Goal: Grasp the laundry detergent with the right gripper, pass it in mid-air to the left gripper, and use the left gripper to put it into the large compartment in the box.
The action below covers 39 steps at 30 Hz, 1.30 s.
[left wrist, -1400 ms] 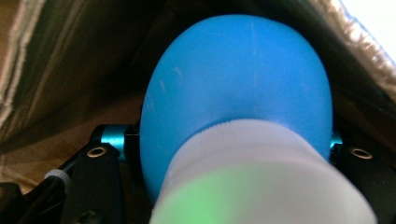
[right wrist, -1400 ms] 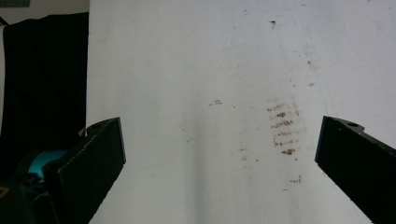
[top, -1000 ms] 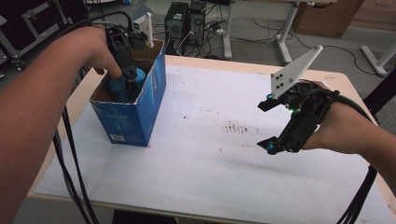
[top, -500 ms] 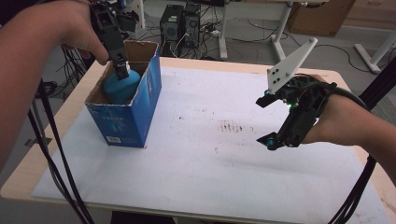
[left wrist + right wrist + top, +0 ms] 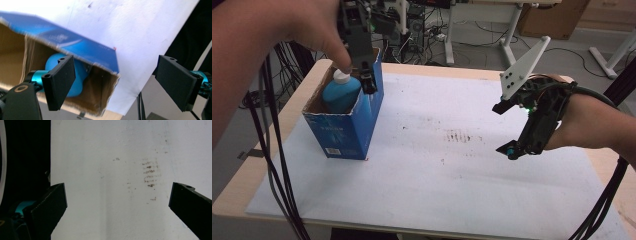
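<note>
The left gripper [image 5: 367, 82] hung jaws spread above the open blue carton [image 5: 344, 130], in which the blue white-capped bottle [image 5: 339, 92] stood, evidently released. The right gripper [image 5: 522, 135], jaws likewise spread and empty, hovered well apart over the stained white worktop [image 5: 437, 190], presumably idle.

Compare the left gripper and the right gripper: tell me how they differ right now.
The left gripper hangs at the blue box, above the blue bottle inside; the right gripper hovers over the bare white sheet, near brown smudges. The right gripper carries a grey three-cornered plate; none can be made out on the left gripper. Both have open, empty jaws.
</note>
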Motion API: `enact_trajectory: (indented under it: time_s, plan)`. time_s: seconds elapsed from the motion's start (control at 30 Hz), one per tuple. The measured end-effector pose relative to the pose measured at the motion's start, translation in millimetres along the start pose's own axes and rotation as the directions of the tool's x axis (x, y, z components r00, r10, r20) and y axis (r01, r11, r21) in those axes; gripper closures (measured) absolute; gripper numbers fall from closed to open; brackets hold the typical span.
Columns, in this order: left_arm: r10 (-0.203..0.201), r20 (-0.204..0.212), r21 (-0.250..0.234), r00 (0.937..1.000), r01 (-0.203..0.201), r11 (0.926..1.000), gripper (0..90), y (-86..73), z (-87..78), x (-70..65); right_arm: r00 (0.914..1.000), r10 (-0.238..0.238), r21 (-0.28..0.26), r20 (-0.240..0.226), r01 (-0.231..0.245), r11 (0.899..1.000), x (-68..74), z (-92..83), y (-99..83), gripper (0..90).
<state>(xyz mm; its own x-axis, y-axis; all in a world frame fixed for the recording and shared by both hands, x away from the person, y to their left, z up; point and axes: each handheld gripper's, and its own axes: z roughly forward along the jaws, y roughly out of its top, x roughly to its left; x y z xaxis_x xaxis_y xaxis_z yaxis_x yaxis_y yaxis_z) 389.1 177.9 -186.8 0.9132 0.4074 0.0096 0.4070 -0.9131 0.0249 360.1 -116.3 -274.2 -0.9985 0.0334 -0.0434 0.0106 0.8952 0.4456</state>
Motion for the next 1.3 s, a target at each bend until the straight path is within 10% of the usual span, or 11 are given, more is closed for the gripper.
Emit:
enact_trajectory:
  time_s: [0.43, 0.87, 1.3]
  plan:
    - [0.088, 0.012, 0.013, 0.9961, -0.088, 0.9960, 11.9, 18.8, 16.5, -12.5, 0.9999, -0.007, 0.043, -0.010, 0.008, 0.999, -0.3, -6.3, -2.6, 0.7]
    - [0.206, 0.034, 0.011, 0.9781, -0.206, 0.9785, 8.5, 32.4, 37.1, -23.0, 0.9990, -0.031, 0.157, -0.030, 0.036, 0.987, -5.6, -8.6, 0.1, 0.7]
    - [0.236, 0.048, 0.014, 0.9705, -0.237, 0.9713, 3.2, 38.6, 43.3, -24.6, 0.9986, -0.031, 0.193, -0.044, 0.039, 0.980, -12.9, -8.6, -6.3, 0.7]
